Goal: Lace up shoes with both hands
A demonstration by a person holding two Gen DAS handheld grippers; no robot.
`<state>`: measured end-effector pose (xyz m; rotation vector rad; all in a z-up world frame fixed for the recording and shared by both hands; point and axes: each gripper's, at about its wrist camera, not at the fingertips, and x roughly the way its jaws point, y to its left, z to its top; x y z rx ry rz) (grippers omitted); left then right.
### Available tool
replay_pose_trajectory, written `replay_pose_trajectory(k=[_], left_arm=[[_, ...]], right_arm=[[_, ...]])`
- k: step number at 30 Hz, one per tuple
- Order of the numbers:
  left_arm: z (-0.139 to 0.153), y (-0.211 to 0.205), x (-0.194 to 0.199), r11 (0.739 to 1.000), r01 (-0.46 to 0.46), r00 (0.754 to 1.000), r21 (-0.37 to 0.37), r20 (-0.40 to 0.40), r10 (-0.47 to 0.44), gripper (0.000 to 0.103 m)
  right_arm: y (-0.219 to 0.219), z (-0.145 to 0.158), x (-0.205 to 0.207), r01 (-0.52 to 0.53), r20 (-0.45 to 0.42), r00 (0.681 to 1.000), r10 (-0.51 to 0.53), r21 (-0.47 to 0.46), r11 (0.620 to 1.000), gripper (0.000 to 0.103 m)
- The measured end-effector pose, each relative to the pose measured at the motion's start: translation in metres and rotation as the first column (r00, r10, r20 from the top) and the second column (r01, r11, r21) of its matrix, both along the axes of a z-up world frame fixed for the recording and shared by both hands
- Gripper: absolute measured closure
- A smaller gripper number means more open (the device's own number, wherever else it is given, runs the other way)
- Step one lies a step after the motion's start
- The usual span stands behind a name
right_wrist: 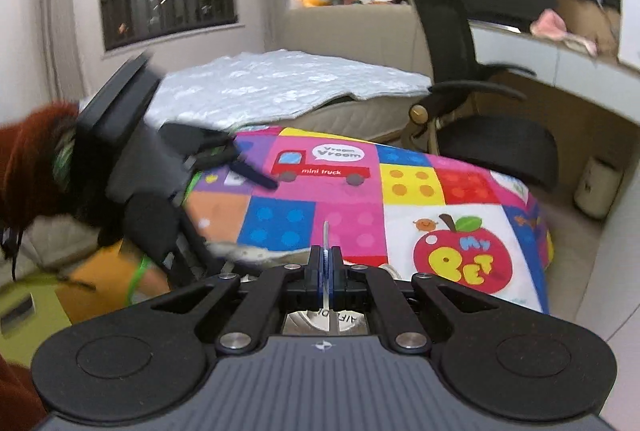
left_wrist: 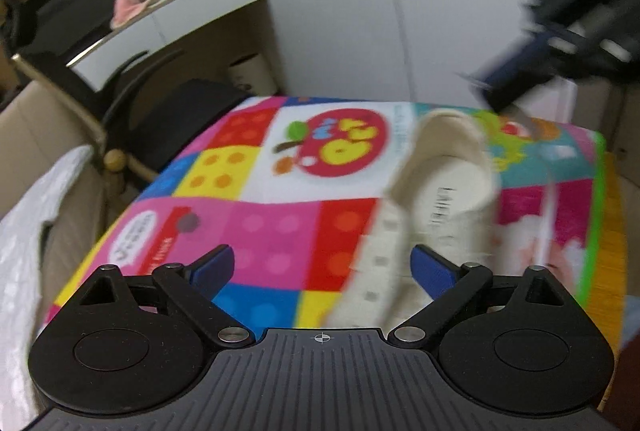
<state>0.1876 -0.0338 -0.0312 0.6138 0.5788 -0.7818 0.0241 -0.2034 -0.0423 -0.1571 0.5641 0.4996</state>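
shoe [left_wrist: 436, 199] on mat [left_wrist: 280, 191] | chair [right_wrist: 480, 111] behind mat | bed [right_wrist: 280, 87] left of chair

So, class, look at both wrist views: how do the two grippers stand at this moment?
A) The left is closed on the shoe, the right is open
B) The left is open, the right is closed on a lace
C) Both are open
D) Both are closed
B: the left gripper has its blue fingers spread wide before the white shoe, while the right gripper is pinched shut on a thin white lace.
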Motion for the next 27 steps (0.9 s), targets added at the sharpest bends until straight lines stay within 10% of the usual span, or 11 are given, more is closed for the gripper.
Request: replay_pose_trajectory(k=[9,18,27], left_arm=[[-0.007,0.022,0.052,0.982,-0.102,0.937,-0.158,-0.345,0.042,0.004],[-0.013,0.036,0.053,0.966,-0.118,0.912,-0.231,-0.410,0.014,0.004],[-0.022,0.044,0.059,0.946,-0.134,0.895,-0.295,-0.446,-0.012,0.004]], right_arm=[[0.068,-0.028,-0.012,-0.179,0.065,0.977,0.204,-0.274,0.945,0.101],[0.126,-0.058,-0.002,-0.290,0.074,0.916,0.394,-0.555,0.779,0.101],[0.119,-0.058,0.017,-0.309,-0.044,0.945,0.323,-0.437,0.845,0.101]])
